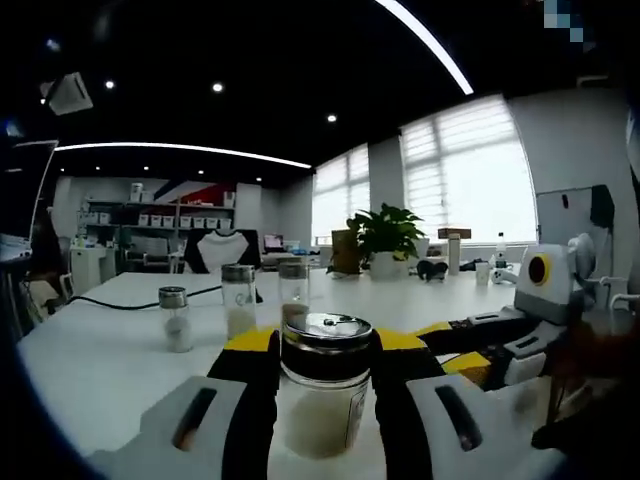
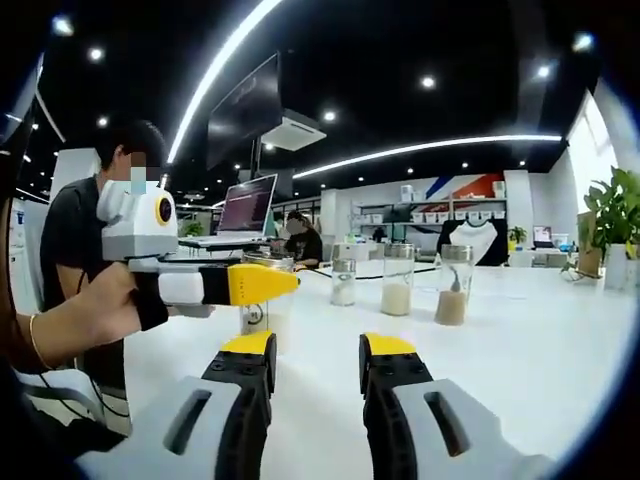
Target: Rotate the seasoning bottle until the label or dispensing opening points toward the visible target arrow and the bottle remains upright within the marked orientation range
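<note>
The seasoning bottle (image 1: 322,400) is clear glass with pale powder and a dark, shiny lid. It stands upright on the white table (image 1: 100,360), and my left gripper (image 1: 325,342) is shut on it, its yellow-tipped jaws pressing on both sides just below the lid. In the right gripper view the same bottle (image 2: 258,318) shows partly behind the left gripper (image 2: 235,284), which a hand holds from the left. My right gripper (image 2: 318,358) is open with bare table between its jaws, a short way to the right of the bottle. It also reaches in from the right in the left gripper view (image 1: 452,345).
Three more shakers (image 1: 239,300) stand in a row farther back on the table (image 2: 397,281). A black cable (image 1: 120,298) lies behind them. A potted plant (image 1: 385,238) and cups stand at the far edge. A laptop (image 2: 246,208) and a person (image 2: 70,240) are at one side.
</note>
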{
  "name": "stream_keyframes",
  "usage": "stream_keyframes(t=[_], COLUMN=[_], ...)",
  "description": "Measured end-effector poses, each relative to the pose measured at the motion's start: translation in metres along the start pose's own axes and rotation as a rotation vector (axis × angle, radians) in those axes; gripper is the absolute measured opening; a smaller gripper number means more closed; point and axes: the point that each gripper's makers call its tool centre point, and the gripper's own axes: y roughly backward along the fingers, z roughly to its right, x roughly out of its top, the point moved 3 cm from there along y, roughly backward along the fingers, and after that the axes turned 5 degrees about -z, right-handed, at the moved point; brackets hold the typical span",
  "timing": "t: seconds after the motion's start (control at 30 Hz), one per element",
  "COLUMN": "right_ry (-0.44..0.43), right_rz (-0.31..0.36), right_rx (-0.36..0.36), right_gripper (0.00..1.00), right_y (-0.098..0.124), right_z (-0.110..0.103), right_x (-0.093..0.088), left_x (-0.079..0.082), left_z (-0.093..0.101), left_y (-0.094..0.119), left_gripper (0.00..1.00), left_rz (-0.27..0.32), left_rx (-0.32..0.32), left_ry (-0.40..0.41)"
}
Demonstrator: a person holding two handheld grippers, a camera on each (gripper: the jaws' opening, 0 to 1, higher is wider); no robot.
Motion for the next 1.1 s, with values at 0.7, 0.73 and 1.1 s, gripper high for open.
stream_keyframes(t=[0.7, 0.73, 1.1], right_ry=[0.032, 0.031, 0.033], right_rz=[-0.001, 0.000, -0.004], right_rx=[-0.016, -0.016, -0.016], right_gripper=[0.27, 0.27, 0.27], right_y=[0.000, 0.000, 0.001], right_z=[0.001, 0.001, 0.001], right_x=[0.005, 0.005, 0.005], left_x=[-0.014, -0.015, -0.022], left_z=[-0.005, -0.005, -0.004], left_y=[0.000, 0.000, -0.002], left_gripper=[0.37, 0.37, 0.38], left_rz=[-0.034, -0.037, -0.054], left_rx=[-0.011, -0.011, -0.031], left_ry=[0.015, 0.016, 0.024])
